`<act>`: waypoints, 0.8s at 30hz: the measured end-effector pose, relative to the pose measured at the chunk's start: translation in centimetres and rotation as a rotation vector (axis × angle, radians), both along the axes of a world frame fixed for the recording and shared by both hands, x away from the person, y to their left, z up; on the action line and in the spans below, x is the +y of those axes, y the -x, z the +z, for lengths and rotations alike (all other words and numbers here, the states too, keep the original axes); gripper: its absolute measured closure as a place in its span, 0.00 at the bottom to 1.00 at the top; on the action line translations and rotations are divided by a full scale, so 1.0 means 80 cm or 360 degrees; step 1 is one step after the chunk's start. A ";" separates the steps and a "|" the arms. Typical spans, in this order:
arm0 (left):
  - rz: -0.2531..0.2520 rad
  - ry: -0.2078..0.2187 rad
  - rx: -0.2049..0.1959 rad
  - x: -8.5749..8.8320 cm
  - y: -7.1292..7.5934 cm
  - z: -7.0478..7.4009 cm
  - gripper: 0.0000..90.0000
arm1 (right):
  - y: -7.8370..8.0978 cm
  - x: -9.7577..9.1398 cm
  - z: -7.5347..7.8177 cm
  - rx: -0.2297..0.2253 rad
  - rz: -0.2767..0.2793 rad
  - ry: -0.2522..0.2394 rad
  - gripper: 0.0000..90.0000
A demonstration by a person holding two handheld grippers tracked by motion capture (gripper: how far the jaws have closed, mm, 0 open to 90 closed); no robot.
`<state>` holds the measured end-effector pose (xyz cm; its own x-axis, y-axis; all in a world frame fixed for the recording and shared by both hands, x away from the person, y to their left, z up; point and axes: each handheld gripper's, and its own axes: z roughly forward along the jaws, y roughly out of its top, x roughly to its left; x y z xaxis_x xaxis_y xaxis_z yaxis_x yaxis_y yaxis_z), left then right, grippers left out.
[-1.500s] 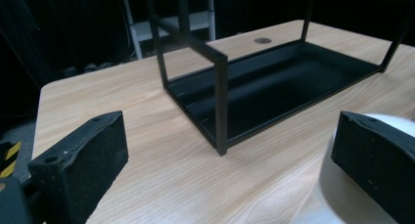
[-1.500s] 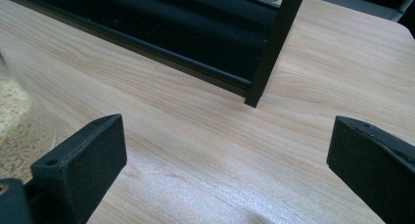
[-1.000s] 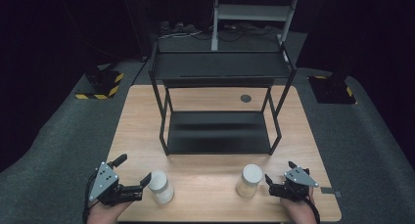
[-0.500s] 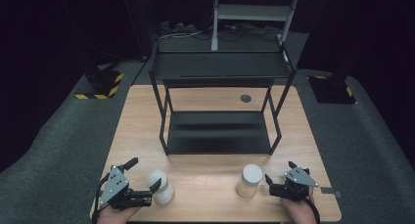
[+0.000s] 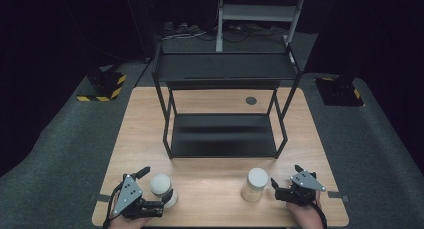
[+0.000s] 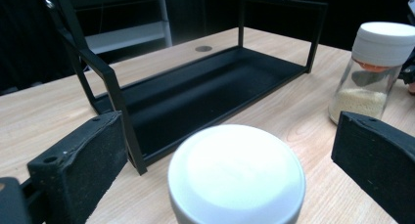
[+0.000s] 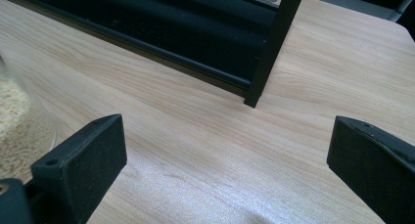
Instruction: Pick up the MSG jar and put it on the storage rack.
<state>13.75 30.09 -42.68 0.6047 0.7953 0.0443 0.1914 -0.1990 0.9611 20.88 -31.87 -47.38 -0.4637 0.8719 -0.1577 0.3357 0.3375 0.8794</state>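
Left gripper point(image 5: 159, 195), which stood clear of the near jar point(image 5: 162, 188) a second ago, now brackets it with jaws wide open, nothing gripped yet; closing looks next. Right gripper point(image 5: 284, 188) waits open at 3 o'clock of the other jar point(image 5: 254, 184). Black rack point(image 5: 222, 141) stands at 12 o'clock, table edge point(image 5: 220, 225) close at 6.

Between my left gripper's point(image 5: 159, 195) spread jaws stands one lidded jar point(image 5: 162, 189), a second jar point(image 5: 254, 184) just left of my right gripper point(image 5: 285, 182), the shelf rack point(image 5: 223, 134) behind both on the table point(image 5: 210, 189).
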 end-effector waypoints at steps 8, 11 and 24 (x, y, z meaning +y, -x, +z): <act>-0.0012 -0.0014 0.0036 -0.003 -0.004 -0.010 0.01 | 0.000 0.000 0.000 0.0000 0.0001 0.0000 0.00; -0.0011 -0.0020 0.0058 -0.001 -0.007 -0.015 0.01 | 0.000 0.000 0.000 0.0000 0.0000 0.0000 0.00; -0.0041 0.0000 0.0094 0.004 -0.011 -0.026 0.10 | 0.000 0.001 0.000 0.0000 -0.0001 0.0004 0.00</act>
